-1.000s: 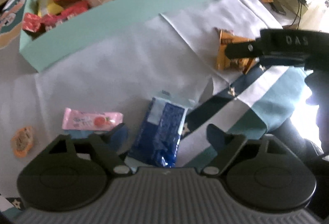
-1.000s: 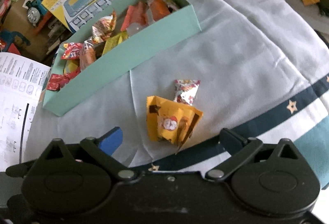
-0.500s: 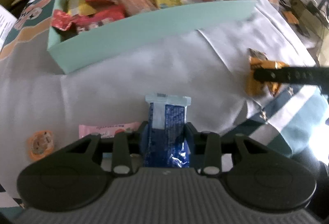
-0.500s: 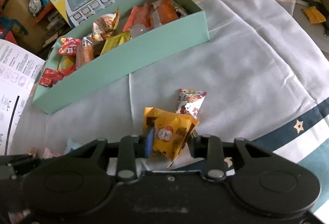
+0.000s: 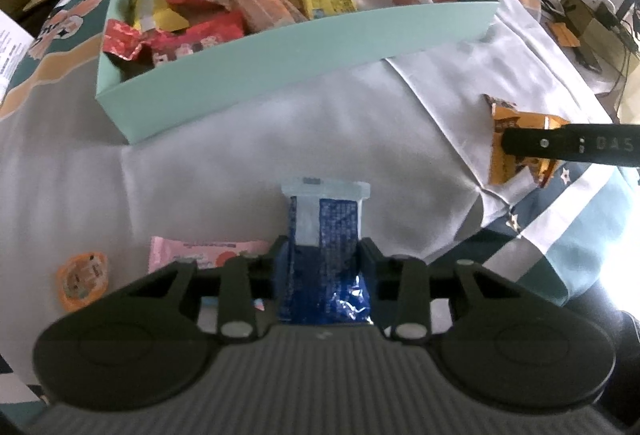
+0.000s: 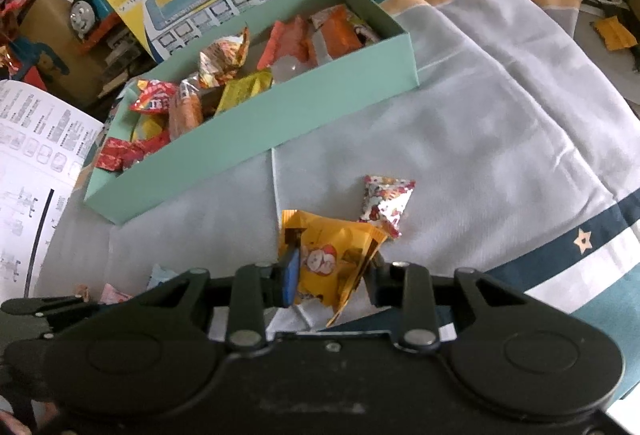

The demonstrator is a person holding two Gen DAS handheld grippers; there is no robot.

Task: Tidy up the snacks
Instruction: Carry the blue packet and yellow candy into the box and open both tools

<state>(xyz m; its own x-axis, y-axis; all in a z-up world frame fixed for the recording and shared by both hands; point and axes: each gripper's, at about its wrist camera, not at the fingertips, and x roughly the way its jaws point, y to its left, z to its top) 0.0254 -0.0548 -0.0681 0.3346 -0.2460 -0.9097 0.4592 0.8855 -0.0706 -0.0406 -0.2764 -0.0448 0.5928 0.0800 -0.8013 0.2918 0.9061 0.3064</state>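
Two tools: both clamped on a snack packet, each still lying on the pale cloth in front of the box
Orange jelly cup (image 5: 83, 281): far left on the cloth, loose, untouched
Pink packet (image 5: 192, 253): just beside the left tool, partly under its left finger; it could get dragged along on the lift
Left tool (image 5: 323, 267): jaws closing, with the blue packet (image 5: 326, 235) pinched low down between them; its sealed end sticks out ahead
Risk, left: slick foil held near one end may swing or slide out once raised
Teal box (image 5: 280, 71): beyond both packets, already crowded with wrappers; a packet dropped on the heap could slip back over the rim
Right tool (image 6: 332, 275): pressed onto the crumpled yellow packet (image 6: 332, 255)
Risk, right: the grip sits on a loose folded corner, so the wrapper may crush or pull free
Small patterned candy (image 6: 386, 201): touching the yellow packet's far edge; lifting may knock it aside
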